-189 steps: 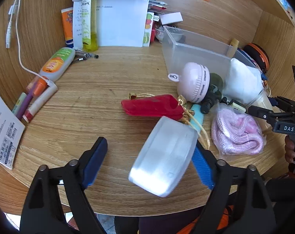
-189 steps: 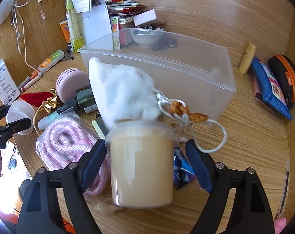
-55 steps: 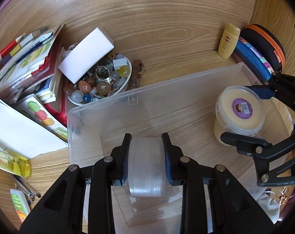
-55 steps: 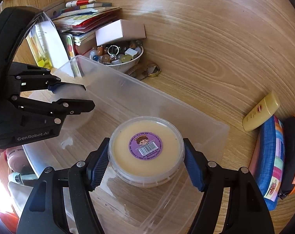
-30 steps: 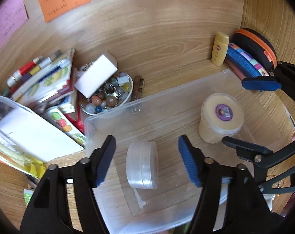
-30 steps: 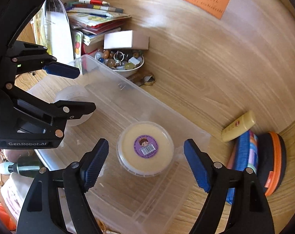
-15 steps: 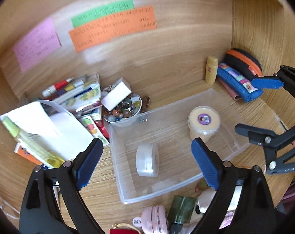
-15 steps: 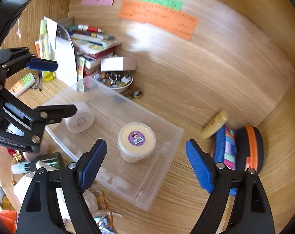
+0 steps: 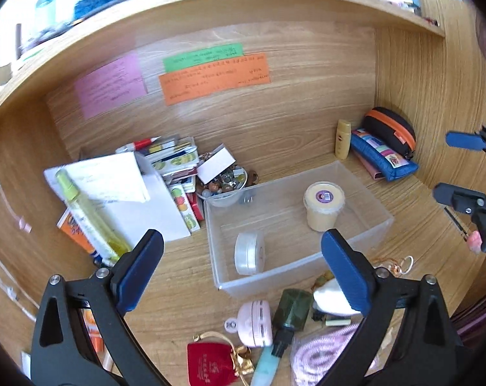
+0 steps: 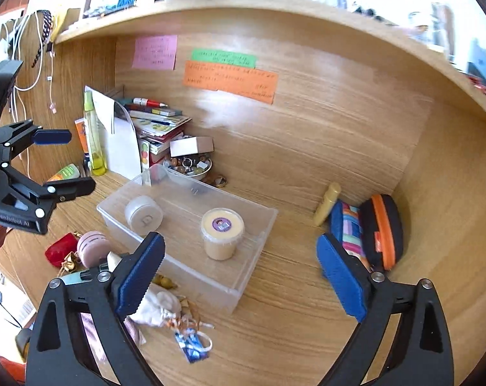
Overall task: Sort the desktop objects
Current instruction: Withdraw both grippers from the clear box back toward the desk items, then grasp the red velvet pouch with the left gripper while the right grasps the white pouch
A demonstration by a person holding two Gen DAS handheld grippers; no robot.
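Observation:
A clear plastic bin (image 9: 376,236) (image 10: 243,286) sits mid-desk. Inside it a round translucent jar (image 9: 249,253) (image 10: 143,215) lies on its side at the left, and a cream tub with a purple label (image 9: 324,205) (image 10: 221,233) stands upright at the right. My left gripper (image 9: 241,273) is open and empty, raised above and in front of the bin. My right gripper (image 10: 239,276) is open and empty, raised above the bin's right front. Each gripper shows in the other's view: the right one (image 9: 464,167) and the left one (image 10: 55,160).
Loose items lie in front of the bin: a pink round gadget (image 9: 255,322), a dark green bottle (image 9: 291,313), a red pouch (image 9: 209,365), pink cord in a bag (image 9: 320,358), a white cloth bag (image 10: 156,305). A bead bowl (image 9: 225,183), books, a yellow spray bottle (image 9: 88,215) and pencil cases (image 9: 384,154) line the back.
Both grippers let go of their containers inside the bin, opened wide, and have pulled back and upward, so the whole desk now shows.

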